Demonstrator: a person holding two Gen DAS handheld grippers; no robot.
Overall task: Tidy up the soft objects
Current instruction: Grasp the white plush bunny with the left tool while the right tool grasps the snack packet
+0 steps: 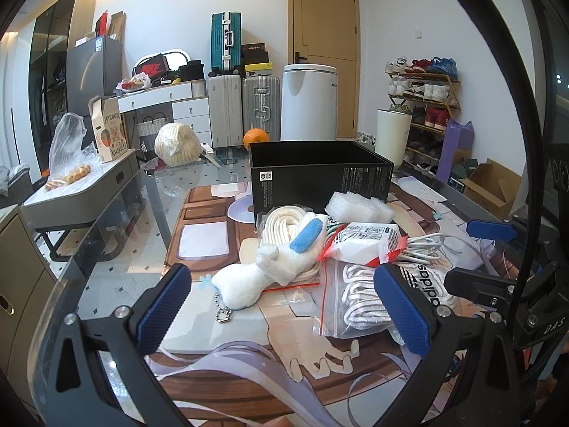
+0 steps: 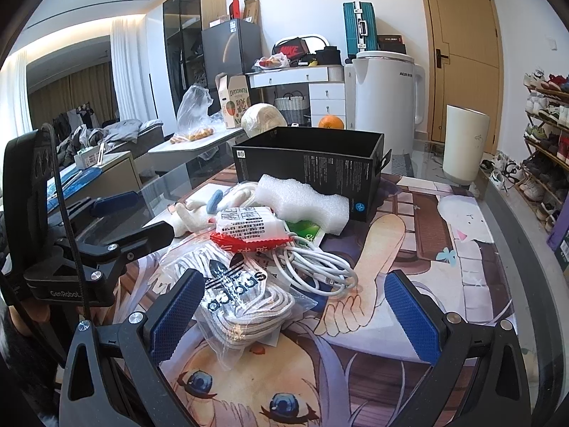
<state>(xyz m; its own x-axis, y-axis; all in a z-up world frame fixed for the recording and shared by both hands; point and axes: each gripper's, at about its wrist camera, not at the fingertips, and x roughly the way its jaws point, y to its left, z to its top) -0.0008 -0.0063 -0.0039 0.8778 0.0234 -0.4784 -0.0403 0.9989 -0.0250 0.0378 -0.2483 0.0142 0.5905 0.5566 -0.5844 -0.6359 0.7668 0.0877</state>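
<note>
Both the left gripper (image 1: 284, 306) and the right gripper (image 2: 295, 315) hang with fingers wide apart and empty, so the plush toy (image 1: 256, 274) should be pinched at its thick middle before it goes into the black box (image 1: 320, 174).

Both views are taken low over the table mat (image 1: 199, 245), close to the pile, facing the black box (image 1: 320, 174) and the far wall with the door (image 1: 323, 53). The left wrist view is set further left, the right wrist view (image 2: 306, 167) further right. The bag of laces (image 1: 359, 302) (image 2: 245, 299) and the foam piece (image 1: 359, 208) (image 2: 302, 203) are shared by both
</note>
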